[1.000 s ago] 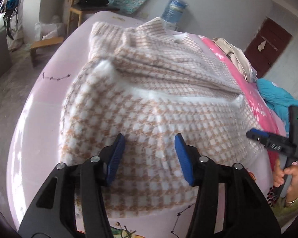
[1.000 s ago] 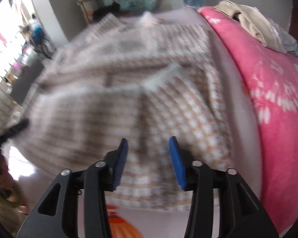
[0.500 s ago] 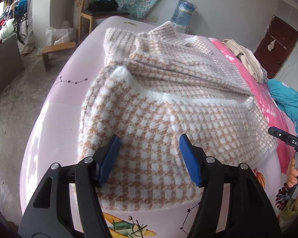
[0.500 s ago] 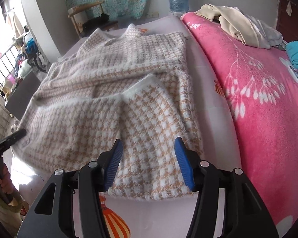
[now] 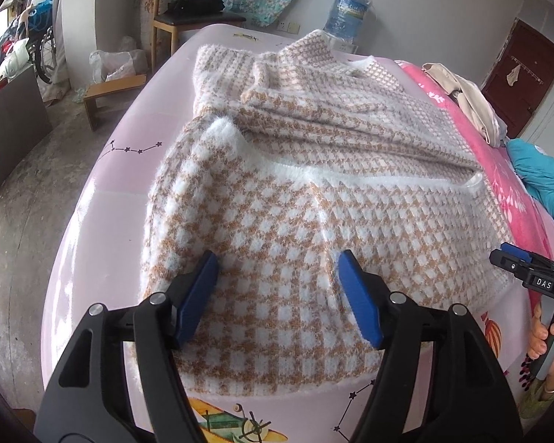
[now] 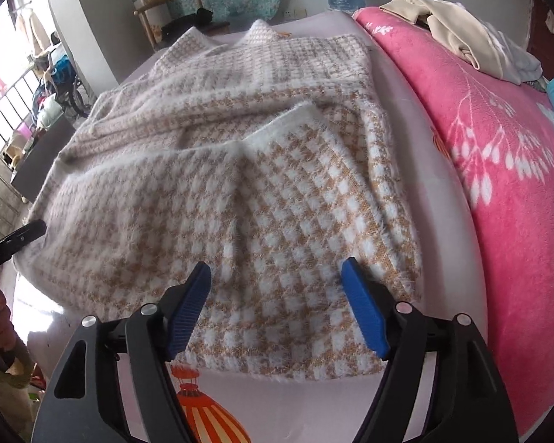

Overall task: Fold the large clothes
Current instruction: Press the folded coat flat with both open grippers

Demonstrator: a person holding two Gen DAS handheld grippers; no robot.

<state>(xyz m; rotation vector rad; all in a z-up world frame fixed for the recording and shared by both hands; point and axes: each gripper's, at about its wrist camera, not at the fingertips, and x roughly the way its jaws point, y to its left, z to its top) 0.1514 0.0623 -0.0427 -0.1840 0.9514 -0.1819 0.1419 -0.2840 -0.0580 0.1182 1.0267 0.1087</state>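
On the pale pink bed sheet (image 5: 103, 199) lies the fuzzy checked sweater (image 5: 314, 192), white and tan, with its lower part folded up over the body so the white hem band runs across the middle. Reaches almost to the near edge of the bed, just above the printed drawings on the sheet.

Left claw (image 5: 279, 288): jaws spread wide and opening at this moment, blue pads hanging over the near left part of the sweater, nothing pinched between them. Right claw (image 6: 277, 295): also spread and opening, above the near right corner of the fold, gripping nothing. Cannot tell whether the pads touch the knit.

Beside the sweater, on the right, a pink blanket (image 6: 498, 170) with white leaf print, with beige clothes (image 6: 458, 33) heaped on its far end. Behind the bed, a water bottle (image 5: 347, 14) and a wooden chair (image 5: 188, 18) against the wall.
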